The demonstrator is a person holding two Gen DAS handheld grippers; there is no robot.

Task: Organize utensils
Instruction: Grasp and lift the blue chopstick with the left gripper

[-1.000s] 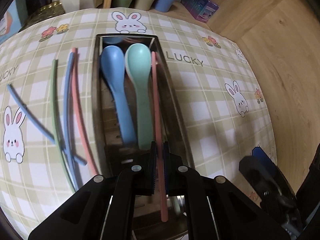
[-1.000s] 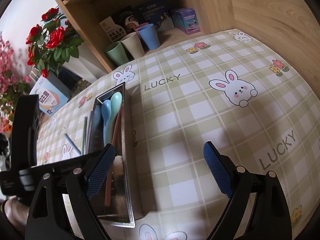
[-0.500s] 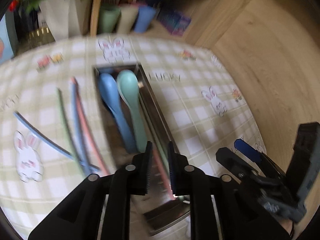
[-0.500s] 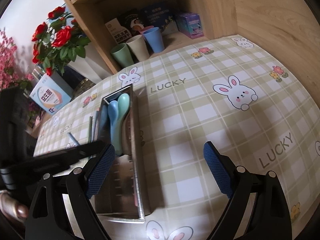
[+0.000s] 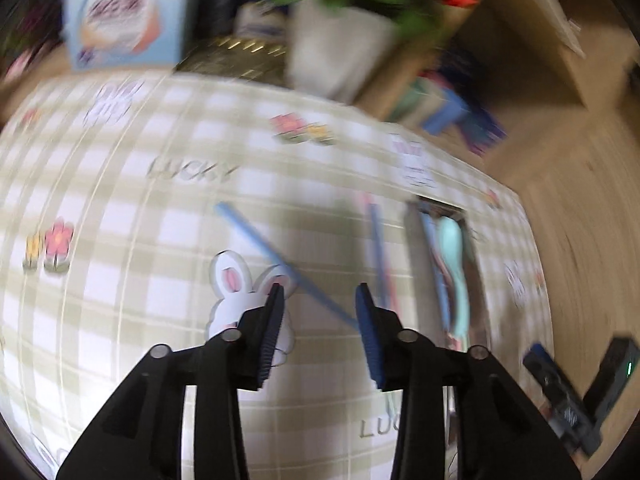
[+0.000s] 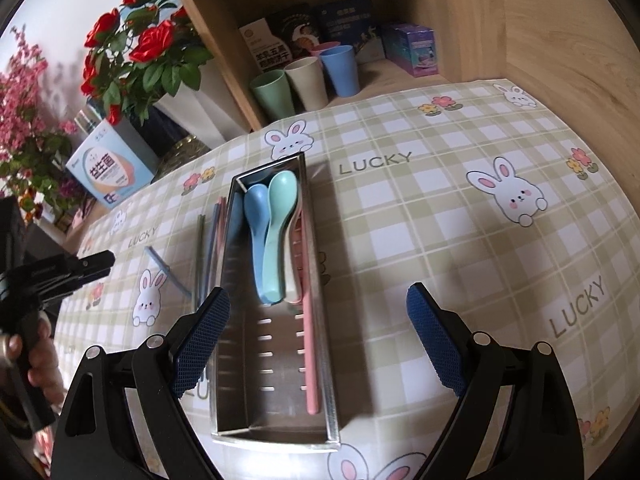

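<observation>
Inspection found the metal tray [image 6: 276, 364] standing lengthwise on the checked tablecloth [image 6: 420, 240], near its middle. Inside it lay a blue spoon [image 6: 258, 236] and a mint-green spoon [image 6: 276, 232] side by side, bowls toward the far end, with paler spoons partly hidden beneath them; their number could not be told. One pink chopstick [image 6: 309, 332] lay along the tray's right wall, wholly inside.

Outstanding items remained on the cloth to the left of the tray. A blue chopstick [image 5: 286, 264] lay diagonally across a rabbit print, apart from the others. Several more chopsticks [image 6: 208, 248], green, blue and pink by appearance, lay roughly parallel just beside the tray's left wall. The exact count was uncertain, as the right gripper's finger covered their near ends and the left wrist view was blurred.

The left gripper [image 5: 320, 312] was empty, jaws parted, pointed at the diagonal blue chopstick, whose near end showed between its fingers. The right gripper [image 6: 318, 320] hung above the tray's near half, jaws spread wide, grasping nothing.

Assessment: spoons appeared stowed, one chopstick stowed, the rest of the chopsticks not yet collected. The task was judged roughly half complete, with the blue chopstick the likely next item
</observation>
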